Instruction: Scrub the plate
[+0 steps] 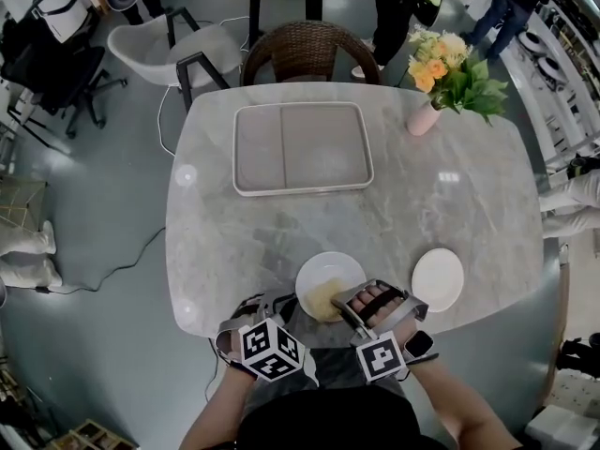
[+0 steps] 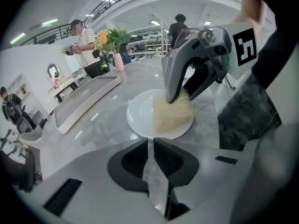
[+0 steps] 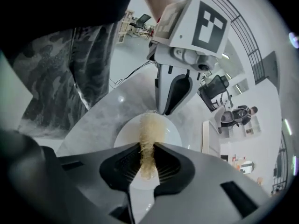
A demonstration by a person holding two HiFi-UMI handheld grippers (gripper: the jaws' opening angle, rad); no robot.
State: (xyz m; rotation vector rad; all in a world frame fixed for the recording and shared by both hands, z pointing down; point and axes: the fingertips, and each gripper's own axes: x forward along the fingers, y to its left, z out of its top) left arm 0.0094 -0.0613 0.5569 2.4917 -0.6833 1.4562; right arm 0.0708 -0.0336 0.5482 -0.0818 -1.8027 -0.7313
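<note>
My right tool clamps the scrubber on the plate, left tool barely apart, empty, so brace the rim, rub flat.

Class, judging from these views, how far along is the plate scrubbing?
Done: the right gripper has the yellow scrubber clamped and set on the plate. In hand: scrubbing; the left gripper, jaws slightly apart and empty, hangs near its rim. Left: working over the rest of the plate, probably.
</note>
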